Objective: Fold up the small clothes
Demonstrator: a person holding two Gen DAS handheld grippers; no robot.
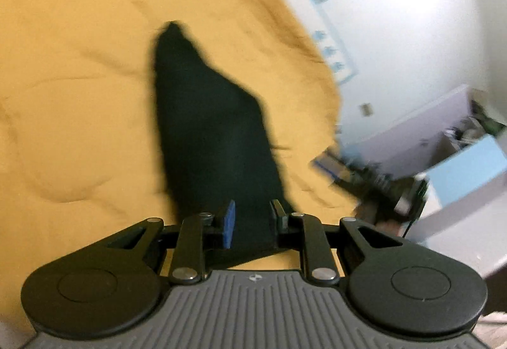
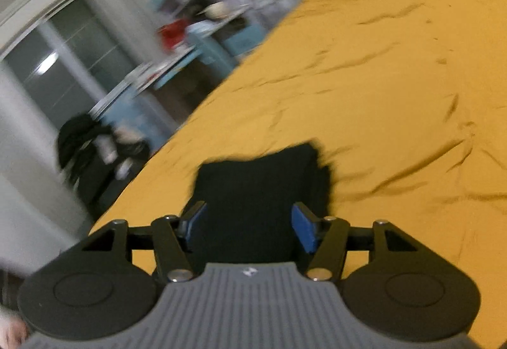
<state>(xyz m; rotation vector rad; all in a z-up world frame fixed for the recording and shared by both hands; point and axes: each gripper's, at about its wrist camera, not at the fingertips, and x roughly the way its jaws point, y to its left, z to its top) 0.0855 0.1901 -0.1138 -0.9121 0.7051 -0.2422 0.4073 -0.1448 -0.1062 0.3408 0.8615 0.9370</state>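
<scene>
Fabric, black and soft, a small dark garment (image 1: 209,127), is lying stretched across the mustard-yellow wrinkled bedspread (image 1: 79,79) in my left wrist view, tapering to a blurred point toward 12 o'clock. My left gripper (image 1: 252,222) is clenching on the near end of that garment: the cloth is running between the blue-padded finger (image 1: 229,224) at 9 o'clock and the black finger at 3 o'clock, and the jaws are standing narrow with the fabric filling the gap. At 3 o'clock of this view a blurred object is showing at the bedspread's edge; I cannot tell what it is. Beyond it, pale walls and a light blue cabinet front (image 1: 469,168) are showing.

In my right wrist view, my right gripper (image 2: 250,225) is standing wide apart. The black garment's other part (image 2: 263,187) is lying between the two blue pads (image 2: 302,228), bunched toward 12 o'clock on the bedspread (image 2: 396,95). I am seeing gaps between pads and cloth on both sides, so this gripper is released, gripping nothing. Whether the cloth is brushing either pad I cannot tell through the blur. At 9 o'clock a dark pile (image 2: 85,152) is sitting beside the bed near a grey sliding window (image 2: 57,70). Everything off the bed is smeared.
</scene>
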